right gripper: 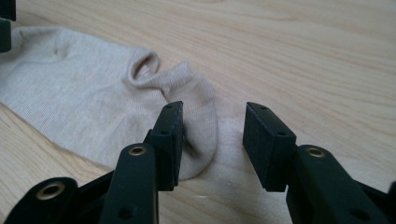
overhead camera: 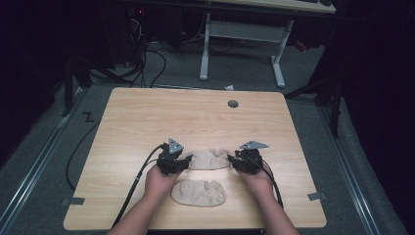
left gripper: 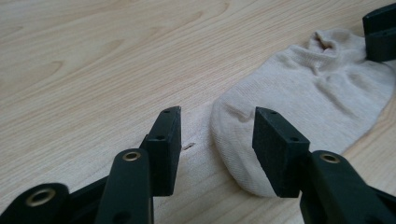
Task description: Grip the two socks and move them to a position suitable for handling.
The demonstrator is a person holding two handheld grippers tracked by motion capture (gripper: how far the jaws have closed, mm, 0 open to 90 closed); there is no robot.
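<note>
Two beige ankle socks lie flat on the wooden table. The far sock stretches between my two grippers; the near sock lies between the person's wrists. My left gripper is open at the far sock's toe end, jaws straddling its edge low over the table. My right gripper is open at the sock's heel and cuff end, jaws either side of that edge. Nothing is gripped.
A small round grey grommet sits near the table's far edge. Black cables trail from both grippers toward the near edge. A white desk frame and cables stand on the floor beyond the table.
</note>
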